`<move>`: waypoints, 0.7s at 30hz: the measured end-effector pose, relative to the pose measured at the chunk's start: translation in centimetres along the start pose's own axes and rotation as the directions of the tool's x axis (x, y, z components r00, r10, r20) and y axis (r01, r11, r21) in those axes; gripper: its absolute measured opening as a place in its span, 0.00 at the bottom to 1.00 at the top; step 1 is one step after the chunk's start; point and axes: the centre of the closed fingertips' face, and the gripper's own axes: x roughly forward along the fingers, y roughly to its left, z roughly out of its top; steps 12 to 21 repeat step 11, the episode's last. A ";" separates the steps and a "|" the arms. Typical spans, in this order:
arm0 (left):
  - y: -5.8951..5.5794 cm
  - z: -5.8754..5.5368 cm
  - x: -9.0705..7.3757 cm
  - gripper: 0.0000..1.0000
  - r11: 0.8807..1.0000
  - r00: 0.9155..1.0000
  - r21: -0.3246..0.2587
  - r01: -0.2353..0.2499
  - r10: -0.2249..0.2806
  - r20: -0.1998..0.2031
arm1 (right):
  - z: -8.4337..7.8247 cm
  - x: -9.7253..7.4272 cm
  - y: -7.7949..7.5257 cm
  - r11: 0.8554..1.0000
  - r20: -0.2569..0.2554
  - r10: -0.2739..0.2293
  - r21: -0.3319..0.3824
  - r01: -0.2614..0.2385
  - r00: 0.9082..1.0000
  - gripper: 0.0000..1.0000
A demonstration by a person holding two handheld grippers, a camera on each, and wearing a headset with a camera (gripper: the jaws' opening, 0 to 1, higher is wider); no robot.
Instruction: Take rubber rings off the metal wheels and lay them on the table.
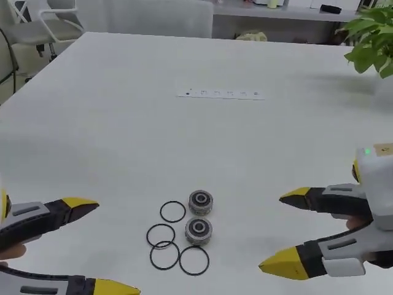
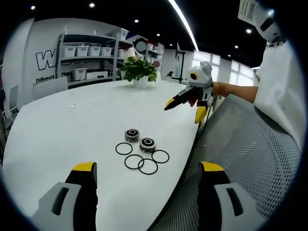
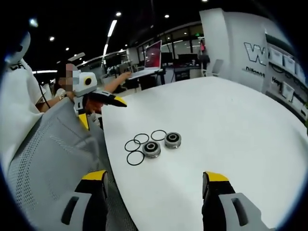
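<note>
**Two metal wheels and four loose rubber rings, flanked by my two spread tools.**
I hold the left tool [image 1: 92, 246] and the right tool [image 1: 279, 232] with jaws wide apart and pinching nothing. One hangs on each side of the work, above the table [image 1: 245, 153], which I judge keeps the cluster unobstructed. The metal wheels [image 1: 198, 228] lie flat, just beside each other near the table's front edge. Four rubber rings [image 1: 161, 244] lie flat to their left and front, two overlapping, apparently already off. I cannot tell whether the dark band on either wheel is a ring not yet removed. The frame cuts off the left tool's lower jaw, and the marks on the far strip [image 1: 221, 93] are illegible.
</note>
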 end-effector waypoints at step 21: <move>-0.3 -0.1 0.1 0.85 1.000 1.000 -0.019 0.009 -0.009 0.002 | -1.5 -0.5 0.0 0.995 0.037 -0.042 0.091 0.038 0.998 0.81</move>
